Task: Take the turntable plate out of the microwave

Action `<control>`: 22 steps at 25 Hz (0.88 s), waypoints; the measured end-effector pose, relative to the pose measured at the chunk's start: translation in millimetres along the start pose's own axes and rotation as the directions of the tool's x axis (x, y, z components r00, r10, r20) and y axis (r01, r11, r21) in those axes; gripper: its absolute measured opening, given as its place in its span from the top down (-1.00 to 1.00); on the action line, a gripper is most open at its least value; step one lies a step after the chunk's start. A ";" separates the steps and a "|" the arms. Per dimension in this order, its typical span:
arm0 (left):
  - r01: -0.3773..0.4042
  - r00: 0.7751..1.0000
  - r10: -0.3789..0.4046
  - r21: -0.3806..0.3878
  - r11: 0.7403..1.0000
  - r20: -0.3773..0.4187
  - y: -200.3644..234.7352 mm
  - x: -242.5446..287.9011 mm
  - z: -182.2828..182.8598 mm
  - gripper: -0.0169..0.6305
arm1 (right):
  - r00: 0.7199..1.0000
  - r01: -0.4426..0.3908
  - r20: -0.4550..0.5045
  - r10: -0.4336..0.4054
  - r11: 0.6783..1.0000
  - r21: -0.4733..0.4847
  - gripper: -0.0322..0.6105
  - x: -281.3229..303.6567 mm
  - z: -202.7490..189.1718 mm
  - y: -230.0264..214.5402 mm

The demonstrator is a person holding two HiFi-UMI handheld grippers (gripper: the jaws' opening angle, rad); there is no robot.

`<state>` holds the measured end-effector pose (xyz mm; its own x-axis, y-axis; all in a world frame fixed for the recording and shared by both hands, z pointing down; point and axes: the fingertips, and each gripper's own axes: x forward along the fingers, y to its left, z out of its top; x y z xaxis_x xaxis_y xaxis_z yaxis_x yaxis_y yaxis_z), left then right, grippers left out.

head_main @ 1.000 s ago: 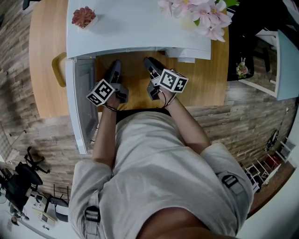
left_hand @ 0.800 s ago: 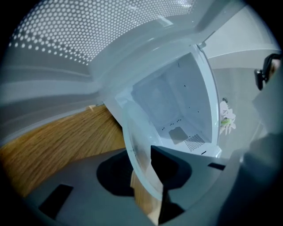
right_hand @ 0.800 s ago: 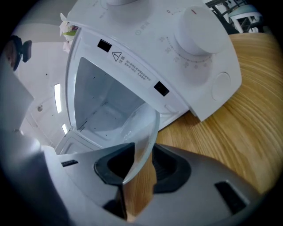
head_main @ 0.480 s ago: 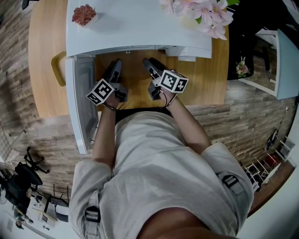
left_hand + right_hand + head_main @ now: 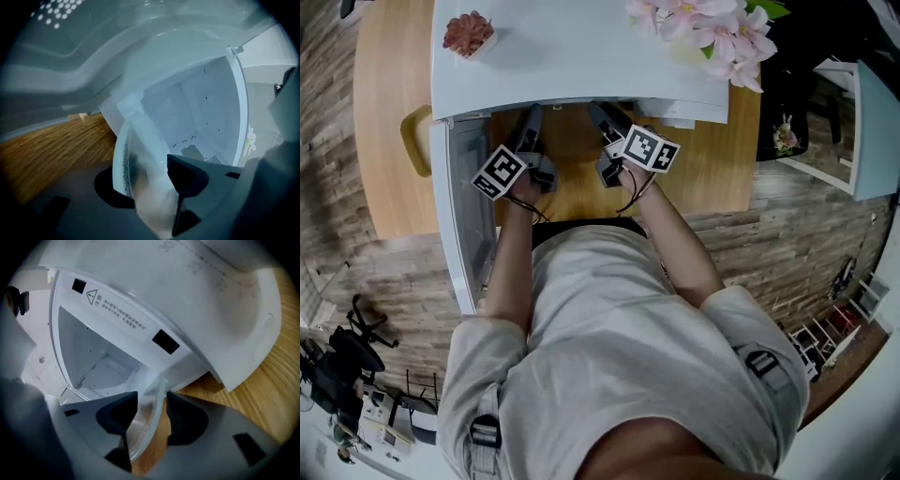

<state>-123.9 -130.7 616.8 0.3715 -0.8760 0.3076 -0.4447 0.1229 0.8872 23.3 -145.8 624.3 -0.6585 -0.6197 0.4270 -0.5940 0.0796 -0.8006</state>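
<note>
The only print in sight stands on the white front frame of the microwave (image 5: 140, 310), above the cavity opening, as the right gripper view shows it. There a warning triangle (image 5: 92, 296) carries a small mark inside it. Just beside it run two short lines of small print (image 5: 124, 318), dark on white, too fine and too tilted to be read. Higher up, on the curved casing, faint grey marks (image 5: 165, 246) show, and they cannot be made out either. In the head view the left marker cube (image 5: 499, 172) and the right marker cube (image 5: 651, 150) bear black-and-white square patterns, which are code marks rather than letters or digits.
</note>
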 end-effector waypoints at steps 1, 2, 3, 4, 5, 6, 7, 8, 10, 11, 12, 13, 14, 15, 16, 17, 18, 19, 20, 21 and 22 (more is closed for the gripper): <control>-0.007 1.000 0.007 0.004 1.000 -0.003 1.4 0.5 -0.3 0.31 | 1.000 -0.003 0.000 0.003 1.000 0.007 0.28 0.7 -0.6 0.0; -0.012 1.000 0.012 0.008 1.000 -0.007 2.7 0.5 -0.9 0.38 | 1.000 -0.008 0.003 0.008 1.000 0.015 0.31 1.0 -1.1 0.3; -0.013 1.000 0.013 0.010 1.000 -0.009 3.3 0.4 -1.5 0.46 | 1.000 -0.013 0.007 0.013 1.000 0.021 0.33 1.2 -1.3 0.7; -0.011 1.000 0.011 0.011 1.000 -0.010 3.3 0.2 -1.7 0.52 | 1.000 -0.016 0.009 0.016 1.000 0.024 0.37 1.5 -1.2 1.5; -0.009 1.000 0.009 0.013 1.000 -0.010 2.8 -0.1 -1.7 0.54 | 1.000 -0.017 0.010 0.017 1.000 0.025 0.37 1.7 -1.1 2.2; -0.006 1.000 0.007 0.014 1.000 -0.009 2.3 -0.5 -1.7 0.55 | 1.000 -0.019 0.011 0.019 0.999 0.027 0.38 1.8 -1.1 2.9; -0.003 1.000 0.003 0.013 1.000 -0.008 1.7 -0.8 -1.8 0.56 | 1.000 -0.023 0.012 0.023 0.999 0.029 0.39 1.7 -1.2 3.6; 0.003 1.000 -0.003 0.009 1.000 -0.006 1.3 -1.1 -1.7 0.57 | 1.000 -0.028 0.013 0.027 0.999 0.031 0.43 1.6 -1.2 4.5; 0.014 1.000 -0.014 0.000 1.000 -0.004 0.5 -1.3 -1.4 0.60 | 0.999 -0.035 0.015 0.034 0.999 0.036 0.48 1.6 -0.9 5.7; 0.017 1.000 -0.017 -0.001 1.000 -0.004 0.0 -1.5 -1.2 0.62 | 0.999 -0.038 0.015 0.037 0.998 0.041 0.49 1.5 -0.9 5.8; 0.020 1.000 -0.020 0.001 1.000 -0.004 -0.6 -1.9 -1.2 0.62 | 0.999 -0.041 0.014 0.040 0.998 0.045 0.49 1.2 -1.0 5.8; 0.021 1.000 -0.021 0.007 1.000 -0.005 -1.6 -2.4 -1.2 0.63 | 0.999 -0.044 0.014 0.043 0.998 0.048 0.49 0.6 -1.0 6.0; 0.021 1.000 -0.021 0.013 1.000 -0.006 -2.6 -3.2 -1.5 0.64 | 0.999 -0.047 0.014 0.046 0.998 0.048 0.49 -0.2 -0.8 6.7; 0.022 1.000 -0.021 0.017 1.000 -0.007 -3.5 -4.3 -2.0 0.64 | 0.999 -0.049 0.015 0.049 0.998 0.046 0.50 -1.4 -0.6 7.9; 0.022 1.000 -0.022 0.016 1.000 -0.007 -4.0 -5.8 -2.8 0.63 | 0.999 -0.051 0.015 0.050 0.998 0.043 0.51 -2.9 -0.8 9.1; 0.023 1.000 -0.023 0.013 1.000 -0.007 -4.2 -7.7 -4.0 0.63 | 0.999 -0.052 0.015 0.051 0.998 0.040 0.51 -4.6 -1.6 10.1; 0.023 1.000 -0.023 0.011 1.000 -0.006 -4.2 -10.1 -5.4 0.63 | 0.999 -0.052 0.013 0.052 0.998 0.039 0.51 -6.5 -3.1 10.7; 0.024 1.000 -0.024 0.010 1.000 -0.005 -4.0 -12.6 -6.9 0.63 | 0.999 -0.054 0.012 0.053 0.998 0.039 0.51 -8.4 -5.1 11.0; 0.023 1.000 -0.023 0.012 1.000 -0.005 -3.9 -15.0 -8.3 0.63 | 0.998 -0.055 0.012 0.055 0.998 0.039 0.52 -10.3 -7.0 11.1; 0.023 1.000 -0.023 0.016 1.000 -0.005 -3.9 -16.8 -9.5 0.63 | 0.998 -0.057 0.013 0.056 0.998 0.039 0.52 -12.2 -8.6 11.2; 0.022 1.000 -0.022 0.020 1.000 -0.006 -3.9 -18.1 -10.5 0.63 | 0.998 -0.057 0.014 0.057 0.998 0.039 0.52 -13.8 -9.9 11.2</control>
<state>-120.3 -110.4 611.4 0.3858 -0.8757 0.2903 -0.4529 0.0943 0.8866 21.2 -128.6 613.6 -0.6844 -0.6252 0.3750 -0.5368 0.0842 -0.8395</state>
